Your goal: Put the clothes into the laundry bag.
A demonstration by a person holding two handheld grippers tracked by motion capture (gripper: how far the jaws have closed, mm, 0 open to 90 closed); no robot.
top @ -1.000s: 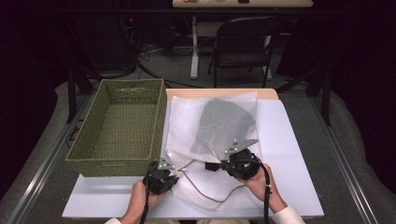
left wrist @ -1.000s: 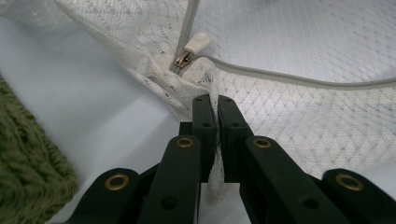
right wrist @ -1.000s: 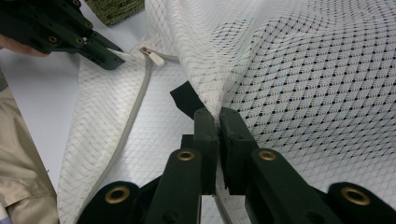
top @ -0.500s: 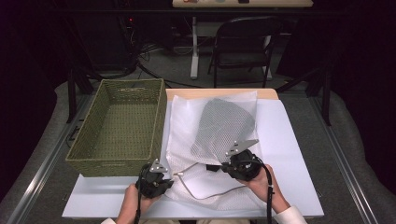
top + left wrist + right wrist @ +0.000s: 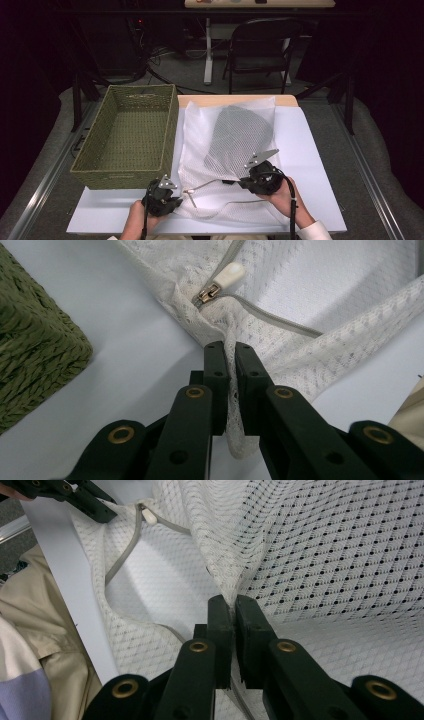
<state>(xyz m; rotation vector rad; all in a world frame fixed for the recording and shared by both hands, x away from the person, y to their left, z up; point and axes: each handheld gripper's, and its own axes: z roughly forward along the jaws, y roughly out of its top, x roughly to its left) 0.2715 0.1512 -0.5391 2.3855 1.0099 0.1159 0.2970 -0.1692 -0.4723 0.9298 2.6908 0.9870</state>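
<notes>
Bag: a white mesh bag (image 5: 227, 150) lies flat on the counter (image 5: 310, 150), just right of the basket (image 5: 127, 137), its zipped mouth toward the person.
Inside: a grey dotted cloth (image 5: 240, 132) shows through the mesh, perhaps a garment; the mesh blurs it.
Zipper: the cream pull (image 5: 227, 276) sits at the bag's near left corner, the grey zip line running off from it.
Left gripper (image 5: 176, 196): fingers (image 5: 216, 385) clenched on a fold of the bag's edge just below the pull.
Right gripper (image 5: 231, 181): fingers (image 5: 220, 630) clenched on a pinch of mesh at the bag's near right, by the cloth.
Basket: green woven, touching the bag's left edge or nearly so.
</notes>
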